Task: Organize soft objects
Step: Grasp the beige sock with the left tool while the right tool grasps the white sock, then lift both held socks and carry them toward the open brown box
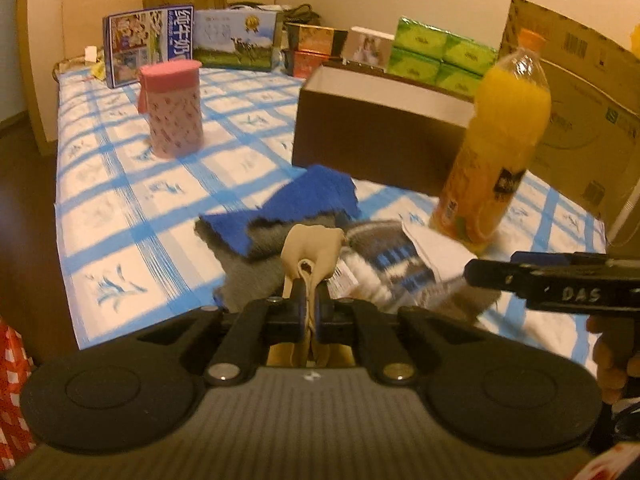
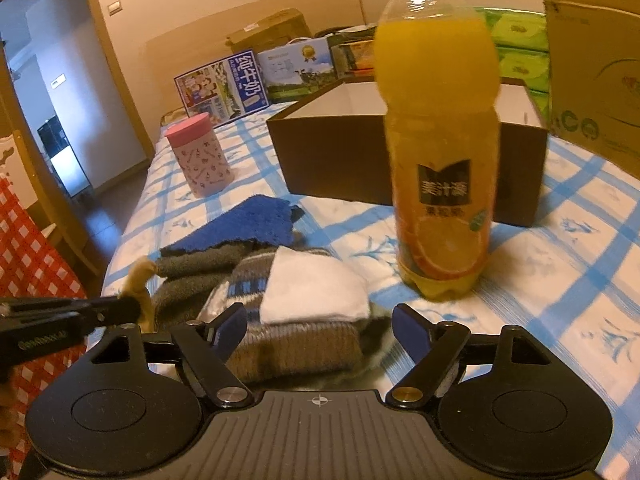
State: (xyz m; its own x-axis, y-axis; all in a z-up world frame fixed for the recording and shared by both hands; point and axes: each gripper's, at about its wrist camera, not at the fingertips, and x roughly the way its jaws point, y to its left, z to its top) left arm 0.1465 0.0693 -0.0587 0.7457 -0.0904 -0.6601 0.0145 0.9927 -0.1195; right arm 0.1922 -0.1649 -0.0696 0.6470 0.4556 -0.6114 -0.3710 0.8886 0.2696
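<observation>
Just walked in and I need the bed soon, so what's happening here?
A person is sorting soft items with two handheld grippers. The left gripper is shut on a beige cloth piece. The right gripper is open over the striped knit bundle. The brown box stands open behind.

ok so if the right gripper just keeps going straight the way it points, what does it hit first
Most likely the grey knitted bundle with the white pad on top: it lies right between and ahead of the right gripper's open fingers. The orange juice bottle stands further off, to the right.

beige cloth (image 1: 310, 246) | pinched, bunched | blue towel (image 1: 296, 204) atop grey towel (image 2: 192, 266) | bed
</observation>
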